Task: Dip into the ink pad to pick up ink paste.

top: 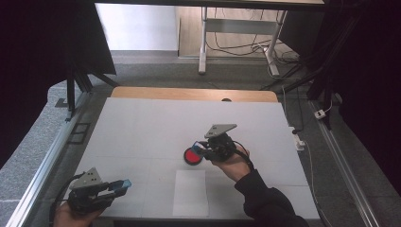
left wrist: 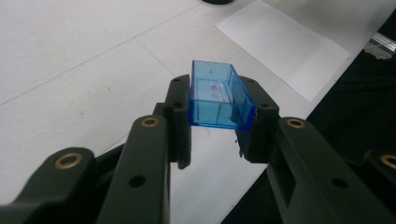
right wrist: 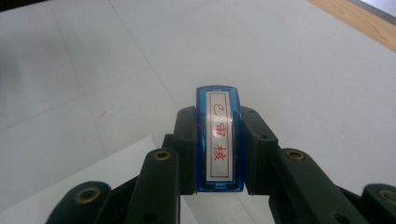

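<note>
My left gripper (top: pixel 118 187) rests near the table's front left corner, shut on a clear blue box-shaped cap (top: pixel 125 183). In the left gripper view the cap (left wrist: pixel 219 95) sits crosswise between the jaws, its open hollow side up. Over the middle of the table, my right gripper (top: pixel 201 150) is shut on a blue stamp (top: pixel 196 145) right above a round red ink pad (top: pixel 192 156). The right gripper view shows the stamp (right wrist: pixel 219 140) upright between the jaws, with a white label bearing red characters facing the camera.
A white sheet of paper (top: pixel 190 193) lies at the front middle, just below the ink pad. The white table top (top: pixel 142 127) ends in a wooden strip (top: pixel 194 93) at the far side. Metal rails (top: pixel 42 165) run along both sides.
</note>
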### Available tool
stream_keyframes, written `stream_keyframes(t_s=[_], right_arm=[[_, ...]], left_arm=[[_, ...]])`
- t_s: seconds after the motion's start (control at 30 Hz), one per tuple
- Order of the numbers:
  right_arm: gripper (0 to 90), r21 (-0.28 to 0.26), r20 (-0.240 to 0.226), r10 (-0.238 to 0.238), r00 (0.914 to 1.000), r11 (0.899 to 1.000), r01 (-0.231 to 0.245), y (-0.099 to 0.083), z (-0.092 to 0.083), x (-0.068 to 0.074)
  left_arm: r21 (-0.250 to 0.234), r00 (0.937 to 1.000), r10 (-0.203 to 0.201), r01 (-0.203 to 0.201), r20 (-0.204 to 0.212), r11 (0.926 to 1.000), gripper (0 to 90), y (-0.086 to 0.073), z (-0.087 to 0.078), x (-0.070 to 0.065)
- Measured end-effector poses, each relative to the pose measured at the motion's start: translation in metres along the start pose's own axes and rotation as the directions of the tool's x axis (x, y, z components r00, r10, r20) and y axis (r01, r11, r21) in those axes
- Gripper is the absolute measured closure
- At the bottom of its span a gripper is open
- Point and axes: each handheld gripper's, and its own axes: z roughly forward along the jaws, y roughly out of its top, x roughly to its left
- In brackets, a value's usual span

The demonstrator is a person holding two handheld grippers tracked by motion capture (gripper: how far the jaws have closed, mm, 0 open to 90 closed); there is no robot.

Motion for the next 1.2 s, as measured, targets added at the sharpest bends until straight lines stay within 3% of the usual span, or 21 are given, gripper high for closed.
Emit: stream_keyframes(t_s=[0.5,0.7,1.2], right_arm=[[71.4,0.104,0.011,-0.003,0.9999,0.995,0.002,0.002,0.034,-0.010],[71.4,0.141,0.021,-0.036,0.9991,0.989,0.033,0.002,0.044,-0.010],[71.5,0.187,0.021,-0.027,0.9994,0.982,0.022,-0.001,0.059,-0.010]], left_arm=[[0.002,1.0000,0.009,-0.009,0.003,1.0000,67.7,0.000,0.000,0.000],[0.004,0.9999,0.012,-0.012,0.005,0.9999,67.7,0.000,0.000,0.000],[0.006,0.9999,0.016,-0.016,0.006,0.9999,67.7,0.000,0.000,-0.001]])
